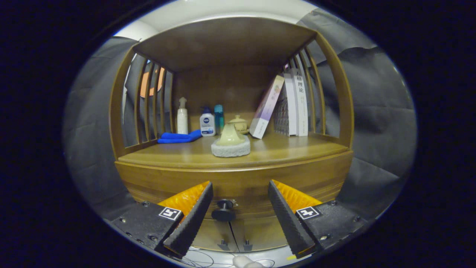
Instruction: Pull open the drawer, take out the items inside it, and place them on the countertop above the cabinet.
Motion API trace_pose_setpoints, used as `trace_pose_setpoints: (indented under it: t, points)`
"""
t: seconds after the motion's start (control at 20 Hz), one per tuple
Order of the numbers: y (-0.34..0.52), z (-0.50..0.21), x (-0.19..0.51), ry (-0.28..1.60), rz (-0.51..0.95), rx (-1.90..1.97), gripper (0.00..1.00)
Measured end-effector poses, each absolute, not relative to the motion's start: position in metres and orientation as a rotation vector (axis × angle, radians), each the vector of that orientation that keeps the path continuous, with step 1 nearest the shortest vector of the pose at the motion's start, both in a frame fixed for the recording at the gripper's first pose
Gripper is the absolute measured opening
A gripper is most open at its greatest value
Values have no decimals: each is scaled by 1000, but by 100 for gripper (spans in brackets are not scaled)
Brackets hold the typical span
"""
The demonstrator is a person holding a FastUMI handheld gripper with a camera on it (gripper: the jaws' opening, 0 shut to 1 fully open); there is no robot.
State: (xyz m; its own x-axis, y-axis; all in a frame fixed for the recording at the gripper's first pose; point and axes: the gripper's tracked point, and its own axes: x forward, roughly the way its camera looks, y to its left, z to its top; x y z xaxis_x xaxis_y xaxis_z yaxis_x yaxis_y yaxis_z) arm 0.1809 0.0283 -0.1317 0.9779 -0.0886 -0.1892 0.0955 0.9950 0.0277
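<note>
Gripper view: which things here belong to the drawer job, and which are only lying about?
For the job: drawer knob, between the open fingers of the hand-held gripper; closed drawer; countertop.

Lying about: blue cloth, pump bottle, lotion bottles, books, lidded ceramic jar, pale cone on its base.

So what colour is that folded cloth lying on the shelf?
Bright blue: the cloth lies beside the white pump bottle, clearest in the gripper view.
</note>
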Motion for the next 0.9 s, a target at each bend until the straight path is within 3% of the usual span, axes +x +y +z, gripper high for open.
trace_pose_setpoints:
  t: [0.45, 0.9]
  points:
    - [7, -24, 59, 13, -27, 11, 97]
    - [-26, 21, -25, -36, 12, 32, 97]
